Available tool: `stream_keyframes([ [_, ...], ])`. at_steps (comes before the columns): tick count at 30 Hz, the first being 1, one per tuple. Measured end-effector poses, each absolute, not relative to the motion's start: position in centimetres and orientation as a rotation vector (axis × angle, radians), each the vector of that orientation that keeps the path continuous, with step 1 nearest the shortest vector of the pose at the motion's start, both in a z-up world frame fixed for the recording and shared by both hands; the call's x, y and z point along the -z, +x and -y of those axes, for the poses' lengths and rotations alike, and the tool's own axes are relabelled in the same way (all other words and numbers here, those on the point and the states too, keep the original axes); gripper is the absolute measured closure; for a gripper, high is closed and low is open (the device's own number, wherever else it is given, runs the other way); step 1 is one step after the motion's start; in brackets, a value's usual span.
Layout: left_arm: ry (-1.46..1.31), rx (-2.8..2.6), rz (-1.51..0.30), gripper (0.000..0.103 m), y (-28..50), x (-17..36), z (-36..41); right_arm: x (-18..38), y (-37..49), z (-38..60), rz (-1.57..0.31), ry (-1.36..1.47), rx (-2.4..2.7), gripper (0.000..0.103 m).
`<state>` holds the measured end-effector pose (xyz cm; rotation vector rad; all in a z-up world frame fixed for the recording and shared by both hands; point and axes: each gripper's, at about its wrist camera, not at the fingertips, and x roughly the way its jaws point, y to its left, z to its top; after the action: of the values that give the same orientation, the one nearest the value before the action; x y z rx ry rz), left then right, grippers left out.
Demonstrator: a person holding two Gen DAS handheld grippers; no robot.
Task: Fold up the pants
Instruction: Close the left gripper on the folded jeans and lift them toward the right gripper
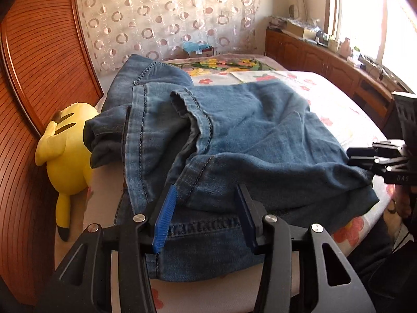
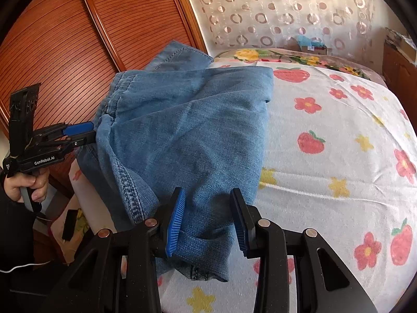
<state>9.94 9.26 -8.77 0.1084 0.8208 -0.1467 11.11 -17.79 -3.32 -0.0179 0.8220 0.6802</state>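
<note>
Blue-padded and part-spread, the left tool [image 1: 206, 214] sits over the near hem of the pants [image 1: 234, 135], pads apart from the denim, gripping nothing. Those pants lie folded on the bed [image 2: 338, 135], beside the yellow plush toy [image 1: 65, 154]. Right of the hem, the right tool [image 2: 208, 219] straddles a bunched corner; whether it pinches is unclear. Better to lower both evenly, catching every layer.

The pants [image 1: 234, 130] are made of soft, matt blue denim with stitched seams. The bedsheet [image 2: 338, 135] is seen as matt printed cloth. At the upper left, the ribbed wooden panels [image 2: 78, 39] are finished with a slight gloss. A yellow plush toy [image 1: 65, 151] appears velvety.
</note>
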Motion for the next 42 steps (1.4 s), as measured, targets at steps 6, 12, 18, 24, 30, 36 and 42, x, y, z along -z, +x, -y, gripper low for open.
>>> stream_keyframes([
  [6, 0.106, 0.167, -0.769, 0.055, 10.3, 7.2, -8.3, 3.2, 10.9, 18.2, -0.823, -0.021, -0.679, 0.066],
  [12, 0.117, 0.155, -0.805, 0.055, 11.7, 8.1, -8.6, 3.3, 11.0, 18.3, -0.823, -0.016, -0.681, 0.066],
  [18, 0.096, 0.189, -0.775, 0.097, 10.4, 8.3, -9.0, 3.4, 11.1, 18.5, -0.825, -0.009, -0.682, 0.065],
  [24, 0.074, 0.189, -0.73, 0.101, 7.6, 7.3, -10.3, 3.3, 11.2, 18.4, -0.824, -0.012, -0.679, 0.065],
  [30, 0.033, 0.173, -0.733, 0.1, 7.2, 7.0, -11.6, 2.0, 11.2, 17.5, -0.784, -0.028, -0.706, 0.065],
  [36, 0.016, 0.143, -0.736, 0.064, 7.6, 7.3, -12.3, 0.2, 12.0, 13.0, -0.743, -0.081, -0.785, 0.065],
  [42, -0.001, 0.1, -0.713, 0.029, 7.8, 7.0, -13.7, -0.1, 12.8, 7.5, -0.732, -0.082, -0.883, 0.065],
])
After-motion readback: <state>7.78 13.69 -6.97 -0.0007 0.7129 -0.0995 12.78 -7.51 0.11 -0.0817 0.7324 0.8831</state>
